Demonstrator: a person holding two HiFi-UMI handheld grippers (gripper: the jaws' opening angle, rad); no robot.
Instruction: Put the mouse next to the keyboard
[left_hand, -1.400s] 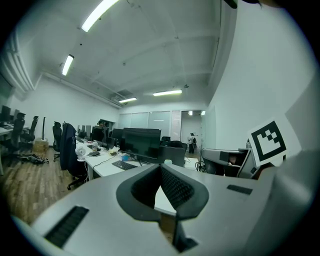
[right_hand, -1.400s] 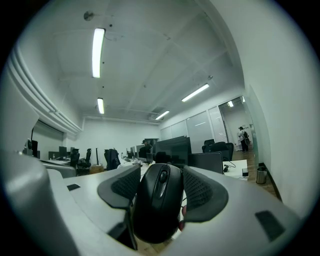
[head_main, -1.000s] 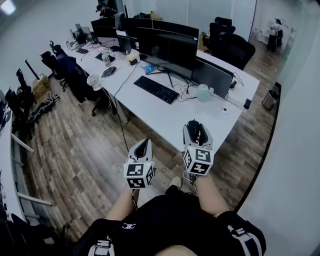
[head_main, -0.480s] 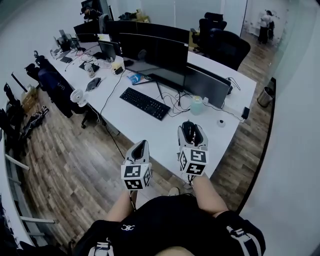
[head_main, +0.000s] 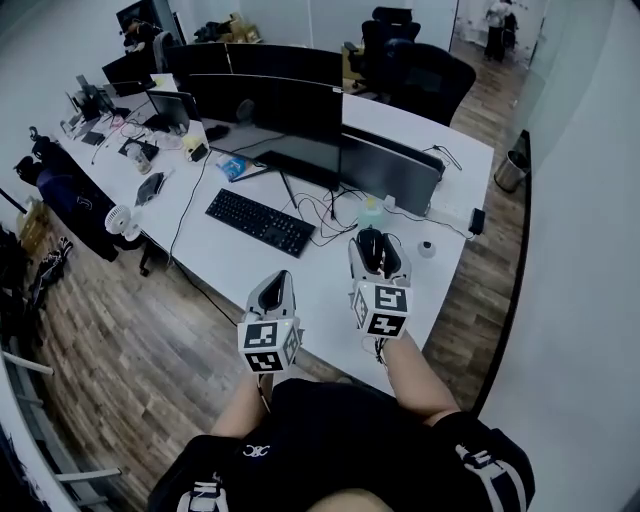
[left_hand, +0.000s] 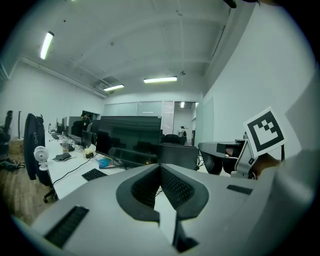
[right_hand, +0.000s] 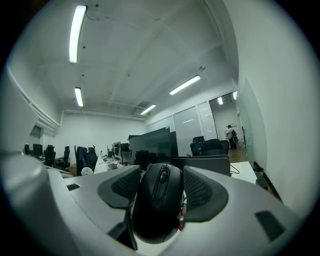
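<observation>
A black mouse (right_hand: 158, 200) sits between the jaws of my right gripper (right_hand: 159, 190), which is shut on it; in the head view the mouse (head_main: 372, 246) shows at the tip of that gripper (head_main: 376, 256), over the white desk (head_main: 330, 290). The black keyboard (head_main: 260, 221) lies on the desk to the left of it, in front of the monitors (head_main: 290, 105). My left gripper (head_main: 272, 296) hangs at the desk's near edge, its jaws shut with nothing between them (left_hand: 160, 186). The keyboard (left_hand: 93, 174) also shows small in the left gripper view.
Cables (head_main: 325, 212), a pale green bottle (head_main: 371, 209) and a small round white object (head_main: 427, 249) lie beyond the mouse. A second dark monitor (head_main: 390, 170) stands at the right. Office chairs (head_main: 415, 70) are behind the desk, a waste bin (head_main: 510, 170) stands on the wooden floor at right.
The view has come closer over the desk; both grippers now sit further over it, the right one still carrying the mouse. Jaws unchanged.
</observation>
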